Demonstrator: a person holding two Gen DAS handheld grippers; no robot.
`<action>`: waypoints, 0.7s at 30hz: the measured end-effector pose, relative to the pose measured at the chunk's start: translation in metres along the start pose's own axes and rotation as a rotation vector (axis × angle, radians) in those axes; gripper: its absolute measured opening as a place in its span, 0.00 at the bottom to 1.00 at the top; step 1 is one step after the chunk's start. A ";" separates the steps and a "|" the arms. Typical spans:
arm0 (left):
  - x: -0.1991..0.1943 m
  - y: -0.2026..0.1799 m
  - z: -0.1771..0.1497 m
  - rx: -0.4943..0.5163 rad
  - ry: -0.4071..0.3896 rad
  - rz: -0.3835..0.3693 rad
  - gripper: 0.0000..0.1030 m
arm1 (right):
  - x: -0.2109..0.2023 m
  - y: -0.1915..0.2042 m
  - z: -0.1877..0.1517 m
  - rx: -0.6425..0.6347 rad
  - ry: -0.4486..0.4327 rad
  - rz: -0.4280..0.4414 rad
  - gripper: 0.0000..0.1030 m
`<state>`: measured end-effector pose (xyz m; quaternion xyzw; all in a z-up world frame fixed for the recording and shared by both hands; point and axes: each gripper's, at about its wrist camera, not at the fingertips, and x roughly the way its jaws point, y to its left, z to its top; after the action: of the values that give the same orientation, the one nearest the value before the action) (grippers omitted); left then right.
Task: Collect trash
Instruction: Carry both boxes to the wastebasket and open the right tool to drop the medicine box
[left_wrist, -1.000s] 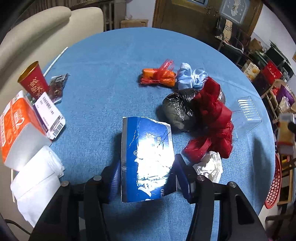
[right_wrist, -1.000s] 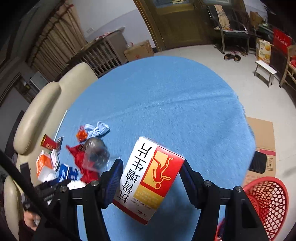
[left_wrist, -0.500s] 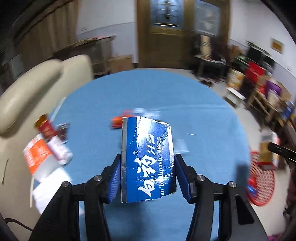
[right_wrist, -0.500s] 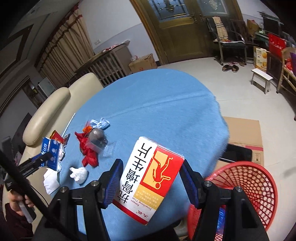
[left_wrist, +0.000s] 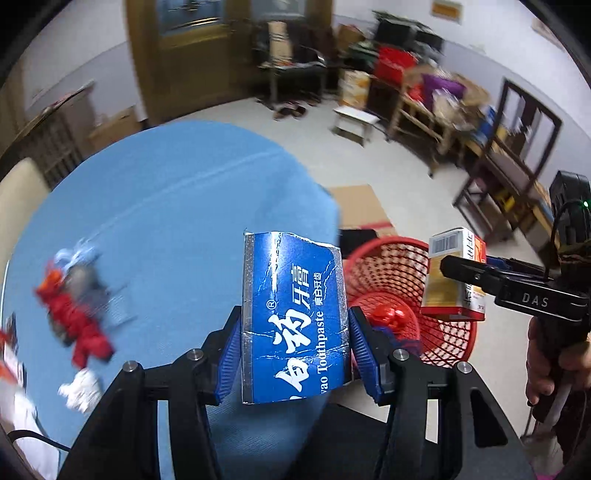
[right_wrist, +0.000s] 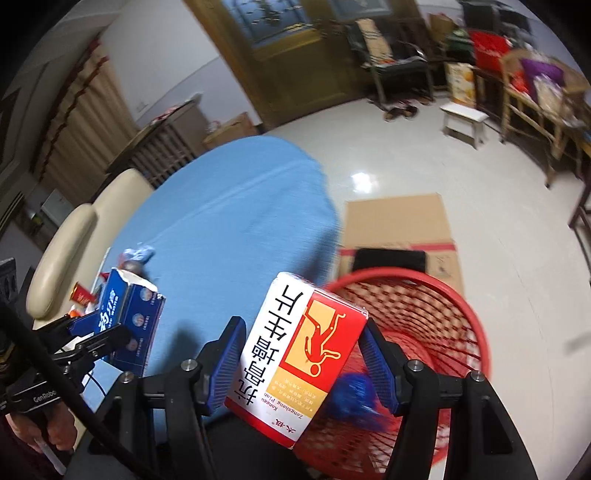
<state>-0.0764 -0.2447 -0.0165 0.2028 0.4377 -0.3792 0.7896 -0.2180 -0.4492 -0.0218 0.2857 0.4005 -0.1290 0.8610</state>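
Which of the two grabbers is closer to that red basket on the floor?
Right. The right gripper, holding the red-and-white box, hangs at the red basket rim; the left gripper, holding the blue toothpaste box, sits by the table edge.

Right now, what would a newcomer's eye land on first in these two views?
The blue toothpaste box clamped in the left gripper fills its view. The red-and-white medicine box in the right gripper hangs by the red mesh basket on the floor beside the blue table.
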 end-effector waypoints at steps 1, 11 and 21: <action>0.003 -0.009 0.003 0.022 0.007 -0.001 0.55 | -0.001 -0.008 0.000 0.014 0.002 -0.004 0.65; 0.039 -0.086 0.024 0.215 0.071 0.006 0.55 | 0.005 -0.088 -0.009 0.191 0.035 -0.017 0.65; 0.060 -0.108 0.027 0.254 0.092 0.015 0.59 | 0.017 -0.100 -0.009 0.239 0.089 0.019 0.67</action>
<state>-0.1262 -0.3556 -0.0514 0.3216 0.4202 -0.4160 0.7396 -0.2576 -0.5243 -0.0788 0.3954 0.4173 -0.1547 0.8035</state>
